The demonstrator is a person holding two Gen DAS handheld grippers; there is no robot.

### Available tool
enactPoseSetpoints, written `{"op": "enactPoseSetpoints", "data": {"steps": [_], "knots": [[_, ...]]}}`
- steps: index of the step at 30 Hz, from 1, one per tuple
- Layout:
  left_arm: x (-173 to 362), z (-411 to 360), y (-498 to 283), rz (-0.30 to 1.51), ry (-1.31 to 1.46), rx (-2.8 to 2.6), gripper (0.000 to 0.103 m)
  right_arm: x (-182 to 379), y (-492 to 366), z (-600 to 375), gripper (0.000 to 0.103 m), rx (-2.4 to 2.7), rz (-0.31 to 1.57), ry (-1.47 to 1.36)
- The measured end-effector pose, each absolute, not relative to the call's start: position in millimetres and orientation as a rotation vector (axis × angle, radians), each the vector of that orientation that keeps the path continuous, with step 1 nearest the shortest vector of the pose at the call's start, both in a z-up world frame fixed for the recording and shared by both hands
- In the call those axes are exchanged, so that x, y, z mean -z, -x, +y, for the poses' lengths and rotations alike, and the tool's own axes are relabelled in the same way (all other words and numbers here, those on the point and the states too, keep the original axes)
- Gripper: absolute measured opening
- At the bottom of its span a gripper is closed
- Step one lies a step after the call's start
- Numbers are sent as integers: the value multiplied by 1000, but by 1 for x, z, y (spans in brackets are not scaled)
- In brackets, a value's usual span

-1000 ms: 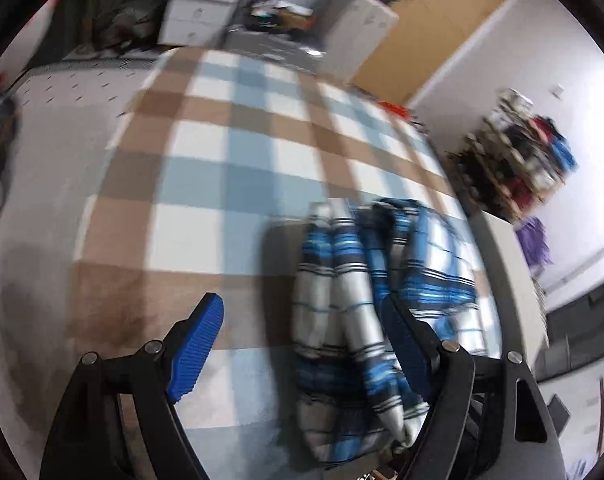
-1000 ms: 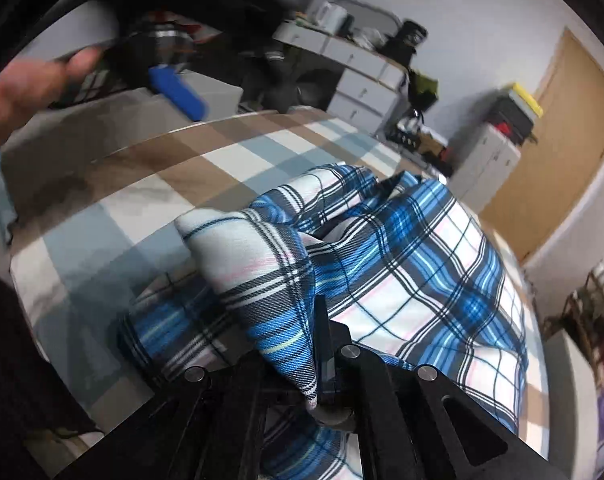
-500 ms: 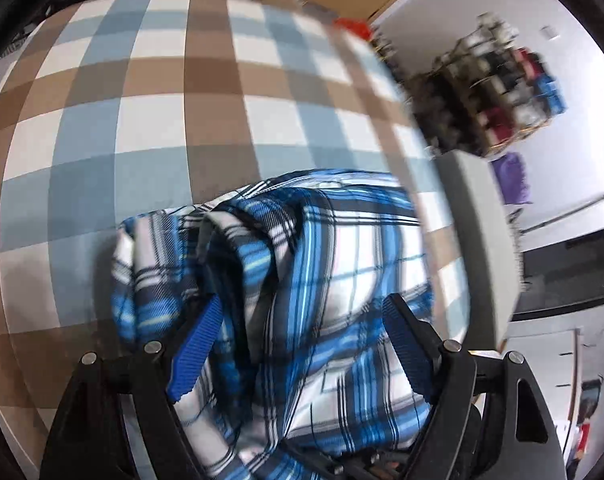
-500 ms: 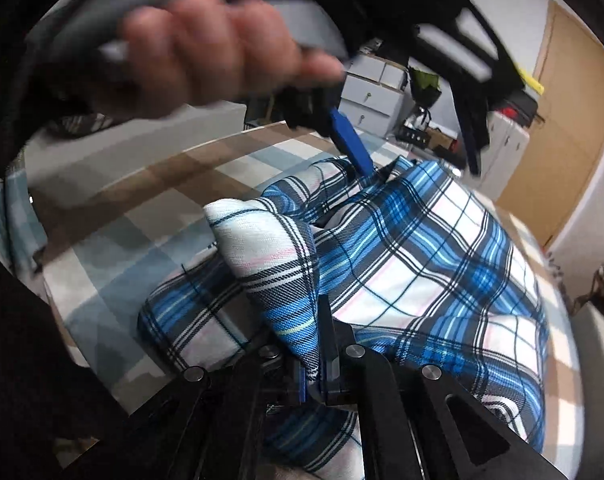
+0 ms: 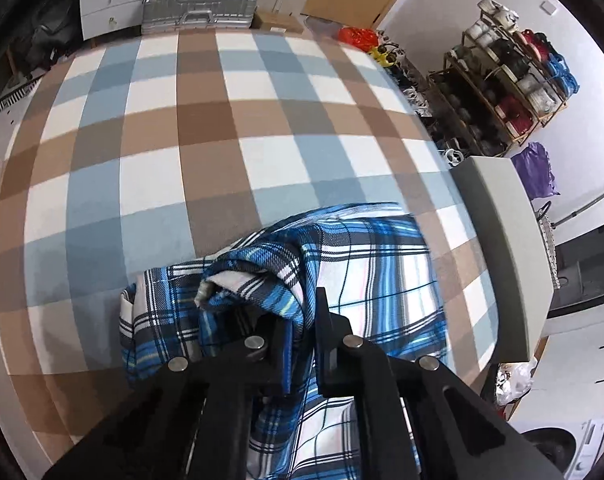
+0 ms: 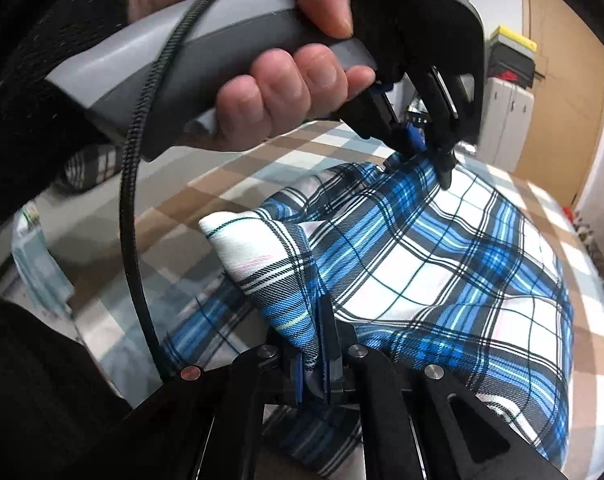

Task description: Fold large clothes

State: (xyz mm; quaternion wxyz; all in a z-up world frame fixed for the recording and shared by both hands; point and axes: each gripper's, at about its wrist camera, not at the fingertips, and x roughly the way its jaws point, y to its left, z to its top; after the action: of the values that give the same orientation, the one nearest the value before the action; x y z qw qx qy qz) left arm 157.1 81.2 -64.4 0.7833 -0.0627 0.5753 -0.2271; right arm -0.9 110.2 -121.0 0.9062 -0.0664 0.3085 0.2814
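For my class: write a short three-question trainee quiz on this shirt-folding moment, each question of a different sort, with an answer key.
1. True or false: the left gripper is open and clear of the plaid shirt.
2. Multiple choice: the shirt lies on (A) a bare wooden floor, (B) a checked bedspread, (C) a metal tray.
3. Fill in: the right gripper is shut on a fold of the ____.

Key
1. False: it is shut on a fold of the shirt, its jaws having just been closing.
2. B
3. shirt
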Motion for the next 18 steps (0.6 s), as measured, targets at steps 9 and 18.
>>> {"op": "enactPoseSetpoints", "data": {"steps": [9,18], "knots": [[24,78,-150,1192,15,474,3,84,-6,81,7,-802,615,-196],[66,126,-138,1225,60,439,3,153,-20,118,30,-795,1049,-64]]}}
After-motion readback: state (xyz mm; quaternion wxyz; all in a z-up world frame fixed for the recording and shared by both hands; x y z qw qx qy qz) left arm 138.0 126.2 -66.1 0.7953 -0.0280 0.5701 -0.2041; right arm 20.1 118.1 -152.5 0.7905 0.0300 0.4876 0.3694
